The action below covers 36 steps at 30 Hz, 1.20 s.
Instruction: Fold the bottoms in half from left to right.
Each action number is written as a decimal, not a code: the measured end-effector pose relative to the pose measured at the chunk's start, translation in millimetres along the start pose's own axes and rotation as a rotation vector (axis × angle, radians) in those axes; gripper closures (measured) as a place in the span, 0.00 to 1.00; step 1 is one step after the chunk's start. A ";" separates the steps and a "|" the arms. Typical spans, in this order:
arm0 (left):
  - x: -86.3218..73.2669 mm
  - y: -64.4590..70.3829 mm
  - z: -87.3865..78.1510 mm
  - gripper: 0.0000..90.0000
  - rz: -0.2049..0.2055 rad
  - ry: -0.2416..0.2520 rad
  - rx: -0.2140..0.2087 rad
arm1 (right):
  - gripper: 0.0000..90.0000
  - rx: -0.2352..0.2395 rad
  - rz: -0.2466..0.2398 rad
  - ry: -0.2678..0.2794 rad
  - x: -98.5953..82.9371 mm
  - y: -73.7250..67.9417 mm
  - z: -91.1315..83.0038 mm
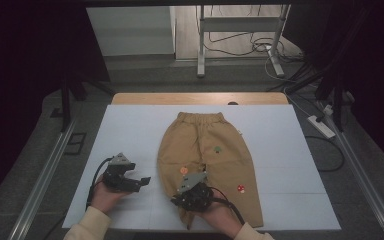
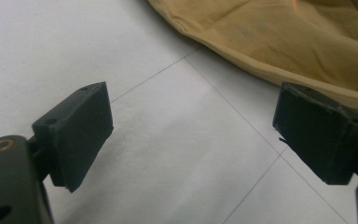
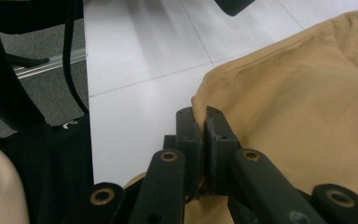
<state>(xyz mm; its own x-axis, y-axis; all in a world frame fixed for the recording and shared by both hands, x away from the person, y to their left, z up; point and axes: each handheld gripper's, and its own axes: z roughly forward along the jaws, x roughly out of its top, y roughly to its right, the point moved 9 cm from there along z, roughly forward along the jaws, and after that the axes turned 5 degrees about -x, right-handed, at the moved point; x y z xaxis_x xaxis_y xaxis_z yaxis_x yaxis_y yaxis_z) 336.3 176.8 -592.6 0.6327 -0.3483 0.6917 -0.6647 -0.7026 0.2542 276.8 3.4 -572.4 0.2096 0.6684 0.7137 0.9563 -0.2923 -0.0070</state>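
Near the front edge of the white table (image 1: 130, 125), the right gripper (image 3: 201, 122) has its jaws pinched together on the hem of the near left leg of the tan trousers (image 1: 205, 155), while the left gripper (image 2: 193, 119) sits just beside that leg over bare tabletop, its jaws spread wide and holding nothing. Farther back, the trousers lie flat at the table's middle, their elastic waistband toward the far edge, with small mushroom patches (image 1: 240, 188) on the legs.
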 end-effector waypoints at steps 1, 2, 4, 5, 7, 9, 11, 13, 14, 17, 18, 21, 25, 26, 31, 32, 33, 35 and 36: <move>1.4 0.4 0.4 0.14 -0.003 0.006 -0.007 | 0.95 0.000 -0.001 0.004 -0.8 1.1 -1.4; 3.0 0.9 0.8 0.14 -0.008 0.011 -0.014 | 0.95 0.002 0.001 0.005 -1.6 2.2 -3.3; 6.1 2.1 2.3 0.14 -0.005 0.010 -0.018 | 0.95 0.002 0.011 0.014 -1.9 4.0 -6.5; 7.3 2.5 3.2 0.14 -0.005 0.012 -0.017 | 0.95 0.004 0.016 0.018 -1.8 4.2 -8.3; 10.6 3.4 4.7 0.14 -0.004 0.015 -0.016 | 0.95 0.003 0.015 0.024 -1.7 4.5 -10.3; 13.7 2.8 6.0 0.14 -0.002 0.018 -0.015 | 0.95 0.000 0.014 0.027 -1.9 4.5 -11.2; 16.3 1.3 8.5 0.14 -0.008 0.018 -0.012 | 0.95 -0.004 0.010 0.030 -1.8 5.1 -12.3; 18.4 -0.6 11.4 0.14 -0.009 0.013 -0.010 | 0.95 -0.005 0.013 0.032 -1.4 5.8 -13.6; 19.5 -1.8 12.2 0.14 -0.008 0.011 -0.007 | 0.95 -0.008 0.012 0.030 -1.5 6.1 -14.2; 24.0 -4.8 15.1 0.14 -0.018 0.005 0.006 | 0.95 -0.006 0.011 0.032 -1.5 6.3 -15.0; 26.9 -6.0 15.8 0.15 -0.016 0.007 0.011 | 0.95 -0.006 0.011 0.032 -1.6 6.3 -15.1; 34.1 -7.7 18.3 0.15 -0.023 0.017 0.011 | 0.95 -0.007 0.010 0.033 -1.4 5.6 -14.8; 42.8 -8.8 25.1 0.15 -0.017 0.015 -0.002 | 0.95 -0.008 0.007 0.037 -0.6 4.6 -14.6; 43.7 -8.9 26.1 0.16 -0.019 0.015 -0.004 | 0.95 -0.007 0.008 0.039 -0.4 4.4 -14.4; 48.3 -12.1 31.8 0.16 -0.020 0.015 -0.008 | 0.95 -0.004 0.012 0.031 -2.3 4.3 -12.5; 48.7 -12.3 32.7 0.16 -0.023 0.013 -0.011 | 0.95 -0.002 0.013 0.027 -2.8 4.2 -12.1; 49.3 -13.0 33.7 0.16 -0.022 0.006 -0.013 | 0.95 -0.002 0.012 0.027 -2.9 4.1 -11.8; 52.1 -13.5 35.0 0.16 -0.024 0.007 -0.015 | 0.95 -0.003 0.010 0.028 -2.9 3.9 -11.4; 53.8 -13.8 35.3 0.16 -0.022 0.007 -0.019 | 0.95 -0.003 0.009 0.027 -2.8 3.8 -11.5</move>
<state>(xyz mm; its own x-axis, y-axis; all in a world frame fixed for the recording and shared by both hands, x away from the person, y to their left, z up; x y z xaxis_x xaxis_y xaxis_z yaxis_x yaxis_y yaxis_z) 393.5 145.9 -582.9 0.6446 -0.3289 0.6902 -0.6580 -0.6983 0.2817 277.5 -7.5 -566.3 0.2126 0.6469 0.7323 0.9537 -0.3006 -0.0114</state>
